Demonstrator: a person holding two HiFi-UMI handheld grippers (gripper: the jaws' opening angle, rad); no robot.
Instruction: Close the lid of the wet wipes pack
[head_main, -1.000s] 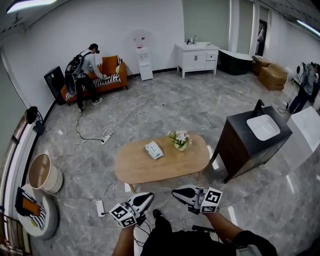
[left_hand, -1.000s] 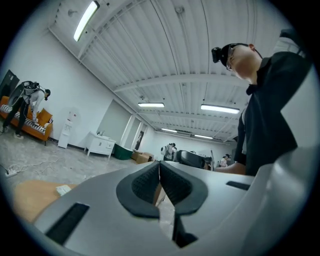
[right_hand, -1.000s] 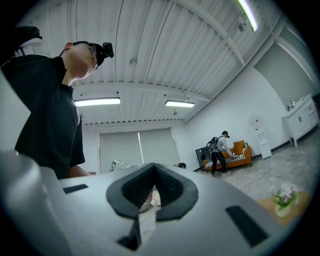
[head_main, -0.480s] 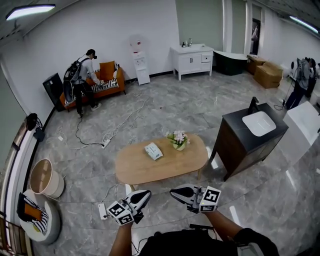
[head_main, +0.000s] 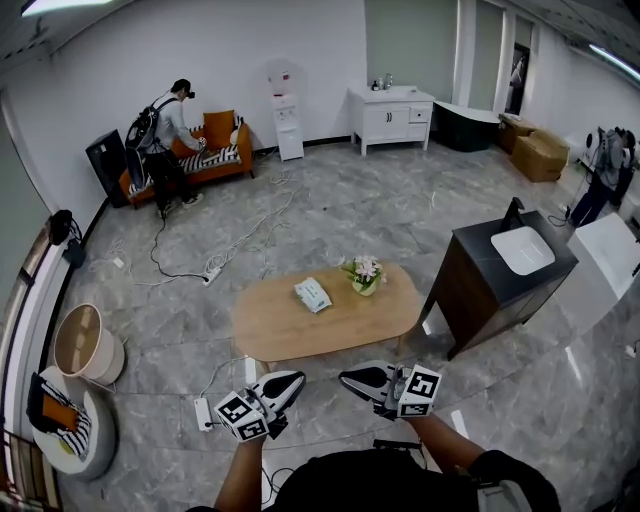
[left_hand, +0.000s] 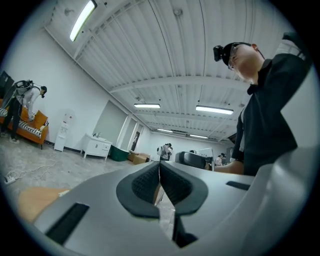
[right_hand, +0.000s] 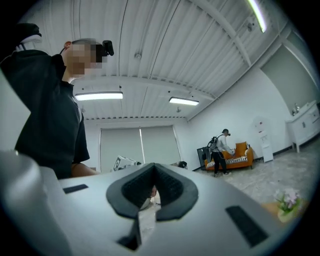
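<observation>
Since a second ago both grippers have edged closer to the table. The left gripper (head_main: 291, 380) has its jaws pressed together with nothing between them. The right gripper (head_main: 351, 379) is likewise closed and empty. Both hover just short of the near edge of the wooden table (head_main: 290, 340), well apart from the wet wipes pack (head_main: 312, 294). The pack lies toward the far edge, just left of a flower pot (head_main: 365, 276). Its lid is perhaps raised, but it is too small to be sure.
</observation>
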